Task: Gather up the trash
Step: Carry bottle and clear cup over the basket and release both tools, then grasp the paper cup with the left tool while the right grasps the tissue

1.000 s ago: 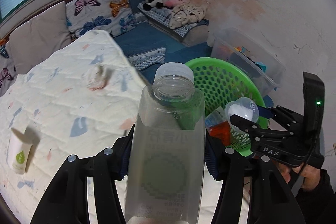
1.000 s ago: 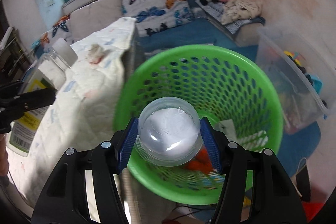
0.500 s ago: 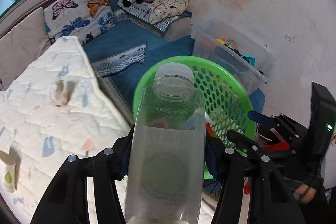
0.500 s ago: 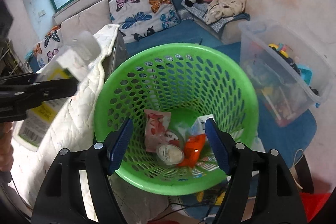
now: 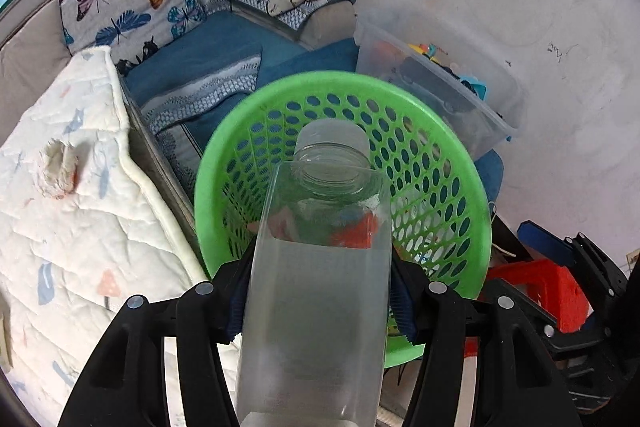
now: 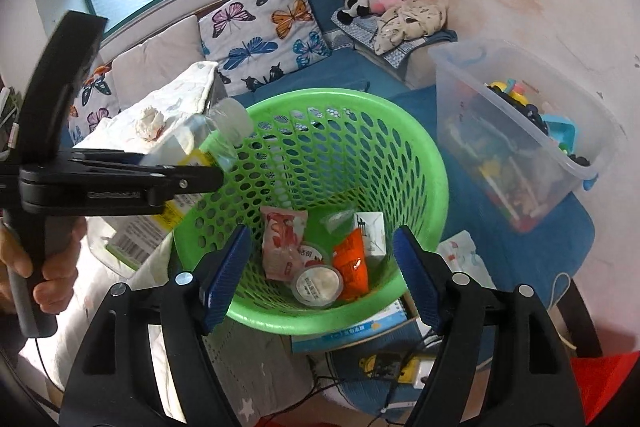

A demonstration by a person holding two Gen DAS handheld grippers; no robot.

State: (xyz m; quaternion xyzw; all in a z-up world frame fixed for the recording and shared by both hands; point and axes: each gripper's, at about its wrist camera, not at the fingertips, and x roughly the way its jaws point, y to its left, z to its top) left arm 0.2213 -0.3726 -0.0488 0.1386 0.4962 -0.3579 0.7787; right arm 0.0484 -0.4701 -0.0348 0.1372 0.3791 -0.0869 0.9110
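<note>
Clear square bottle (image 5: pixel 316 291) held over perforated green plastic basket (image 6: pixel 416 163)

The bottle is clamped by the left gripper (image 5: pixel 318 303); the right gripper (image 6: pixel 320 279) jaws, just opened, are spread empty.

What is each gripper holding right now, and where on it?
Left gripper clamps the clear bottle across its flat body sides, below the shoulder. Right gripper holds nothing, open over the green basket.

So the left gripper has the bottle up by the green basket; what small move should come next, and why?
Probably ease the left gripper forward, then open it. It is shut on the clear bottle, whose cap end has only reached the green basket rim. The right gripper is open and empty, its jaws having just opened.
</note>
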